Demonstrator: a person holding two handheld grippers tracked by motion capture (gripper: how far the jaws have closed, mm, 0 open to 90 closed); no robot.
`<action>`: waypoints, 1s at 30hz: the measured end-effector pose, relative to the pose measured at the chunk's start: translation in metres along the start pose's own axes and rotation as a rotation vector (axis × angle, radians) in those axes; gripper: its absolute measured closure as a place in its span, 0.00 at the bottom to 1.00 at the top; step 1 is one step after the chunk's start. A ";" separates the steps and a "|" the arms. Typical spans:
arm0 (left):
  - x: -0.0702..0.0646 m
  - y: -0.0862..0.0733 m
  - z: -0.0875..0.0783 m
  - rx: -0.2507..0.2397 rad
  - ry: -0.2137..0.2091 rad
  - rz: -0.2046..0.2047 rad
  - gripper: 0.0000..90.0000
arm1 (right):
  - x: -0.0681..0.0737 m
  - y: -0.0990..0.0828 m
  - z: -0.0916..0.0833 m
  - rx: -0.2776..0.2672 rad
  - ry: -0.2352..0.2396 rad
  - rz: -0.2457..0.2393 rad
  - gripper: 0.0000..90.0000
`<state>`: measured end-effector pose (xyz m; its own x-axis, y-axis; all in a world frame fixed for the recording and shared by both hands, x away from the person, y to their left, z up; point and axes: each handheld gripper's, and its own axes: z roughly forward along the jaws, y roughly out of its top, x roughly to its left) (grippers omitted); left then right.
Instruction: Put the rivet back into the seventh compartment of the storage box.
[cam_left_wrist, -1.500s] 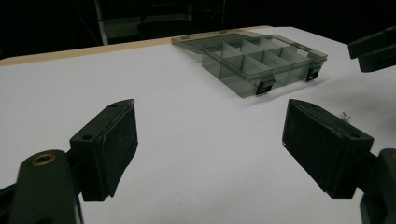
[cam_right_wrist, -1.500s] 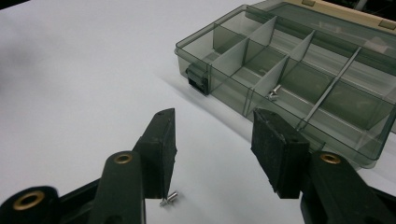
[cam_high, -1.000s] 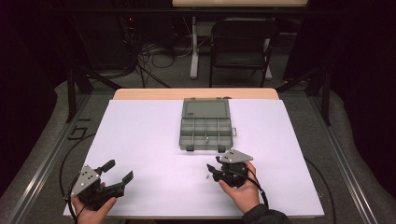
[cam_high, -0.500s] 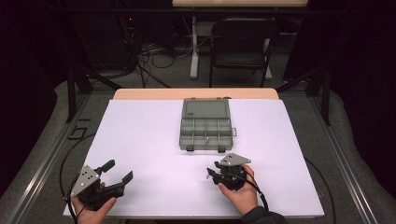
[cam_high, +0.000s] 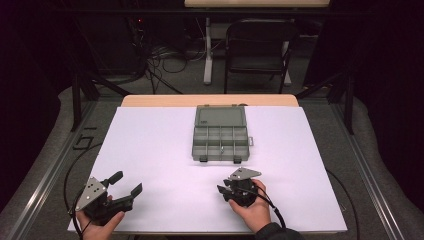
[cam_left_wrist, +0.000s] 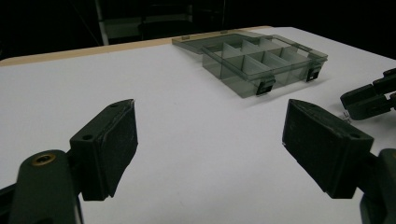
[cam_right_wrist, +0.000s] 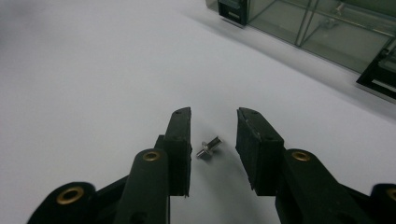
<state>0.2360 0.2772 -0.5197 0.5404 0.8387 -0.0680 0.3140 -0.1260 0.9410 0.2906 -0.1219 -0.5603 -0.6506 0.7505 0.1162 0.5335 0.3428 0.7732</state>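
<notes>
The right claw (cam_right_wrist: 212, 140) is low over the white desk (cam_high: 150, 145), near the front edge and right of centre, with a small metal screw (cam_right_wrist: 208, 147) lying on the sheet between its two pads. The jaws have just been closing, yet in the right gripper view both pads are apart from the screw, so it is not held. The step in hand looks like the pick-up of this screw, most likely to put it in the grey box (cam_high: 220, 137), which sits open farther back at the middle of the desk, its lid folded away and its compartments showing; one of them seems to hold a small part already, though that is too small to be sure of. The left claw (cam_high: 127, 187) rests at the near left, well apart from the screw and the box, jaws spread wide with nothing between them. Next the right pads must meet squarely on the screw, which lies on its side and could roll or skid if one pad arrives first, and then lift it clear toward a compartment.
</notes>
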 end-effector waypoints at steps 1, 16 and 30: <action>0.000 0.000 0.000 -0.002 -0.001 0.000 0.20 | 0.000 0.000 0.000 0.001 -0.002 -0.001 0.74; 0.000 0.000 0.000 0.000 -0.001 -0.001 0.20 | 0.003 -0.002 0.008 0.025 -0.026 -0.038 0.87; 0.000 0.000 0.000 -0.001 0.000 -0.001 0.20 | 0.004 -0.002 0.007 0.033 -0.036 -0.056 0.90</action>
<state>0.2359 0.2775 -0.5196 0.5403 0.8387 -0.0686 0.3133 -0.1249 0.9414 0.2911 -0.1157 -0.5660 -0.6605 0.7491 0.0509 0.5147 0.4023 0.7571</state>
